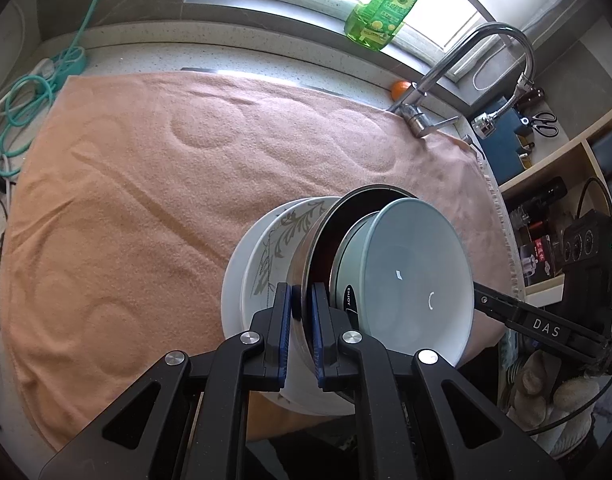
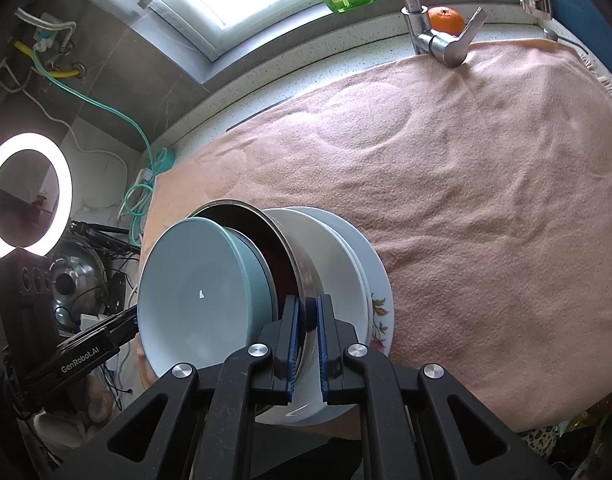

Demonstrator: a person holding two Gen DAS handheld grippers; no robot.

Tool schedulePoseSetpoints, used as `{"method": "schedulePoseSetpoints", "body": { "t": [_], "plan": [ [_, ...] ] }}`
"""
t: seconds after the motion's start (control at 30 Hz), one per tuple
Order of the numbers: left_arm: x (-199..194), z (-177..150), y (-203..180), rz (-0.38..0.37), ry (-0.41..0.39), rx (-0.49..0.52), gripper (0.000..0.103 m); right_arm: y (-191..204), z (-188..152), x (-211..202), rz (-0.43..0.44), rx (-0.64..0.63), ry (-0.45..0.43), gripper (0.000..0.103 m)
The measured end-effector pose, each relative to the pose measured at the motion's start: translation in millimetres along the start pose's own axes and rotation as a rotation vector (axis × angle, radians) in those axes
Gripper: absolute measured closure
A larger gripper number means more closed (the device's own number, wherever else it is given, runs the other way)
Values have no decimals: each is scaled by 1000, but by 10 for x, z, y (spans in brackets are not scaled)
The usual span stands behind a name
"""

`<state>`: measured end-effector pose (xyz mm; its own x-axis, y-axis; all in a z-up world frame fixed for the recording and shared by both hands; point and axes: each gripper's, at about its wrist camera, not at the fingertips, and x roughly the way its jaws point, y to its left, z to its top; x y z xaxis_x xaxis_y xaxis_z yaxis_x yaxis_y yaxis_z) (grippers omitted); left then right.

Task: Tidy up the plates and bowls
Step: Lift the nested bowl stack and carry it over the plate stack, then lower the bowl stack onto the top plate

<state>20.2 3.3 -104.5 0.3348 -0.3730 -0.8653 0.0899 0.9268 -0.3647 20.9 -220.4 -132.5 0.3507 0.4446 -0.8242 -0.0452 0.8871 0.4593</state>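
Note:
A nested stack hangs tilted over the front of the peach towel (image 1: 146, 200). It holds white floral plates (image 1: 262, 252), a steel bowl (image 1: 306, 264) and a pale teal bowl (image 1: 417, 272) innermost. My left gripper (image 1: 302, 320) is shut on the steel bowl's rim, blue pads on either side of it. In the right wrist view my right gripper (image 2: 306, 328) is likewise shut on the steel bowl's (image 2: 302, 276) opposite rim, with the teal bowl (image 2: 194, 288) to its left and the plates (image 2: 369, 276) to its right. I cannot tell whether the stack touches the towel (image 2: 465, 200).
A chrome faucet (image 1: 415, 118) stands at the towel's far right, with an orange (image 1: 399, 88) behind it and a green bottle (image 1: 381, 8) on the windowsill. Teal hose (image 1: 30, 92) coils at far left. Shelves (image 1: 565, 160) stand on the right. A ring light (image 2: 30, 192) glows on the left.

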Motion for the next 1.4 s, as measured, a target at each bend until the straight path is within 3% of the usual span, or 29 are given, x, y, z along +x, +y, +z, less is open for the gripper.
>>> {"method": "schedulePoseSetpoints", "body": {
  "t": [0.97,1.4],
  "plan": [
    [-26,-9,-8,-4,-7,8,95,-22,-9,30,-6,-2,7,94],
    [-112,-59,20,-8,-22,16,95,40,-24,-98,-26,-27,-34,93]
  ]
}}
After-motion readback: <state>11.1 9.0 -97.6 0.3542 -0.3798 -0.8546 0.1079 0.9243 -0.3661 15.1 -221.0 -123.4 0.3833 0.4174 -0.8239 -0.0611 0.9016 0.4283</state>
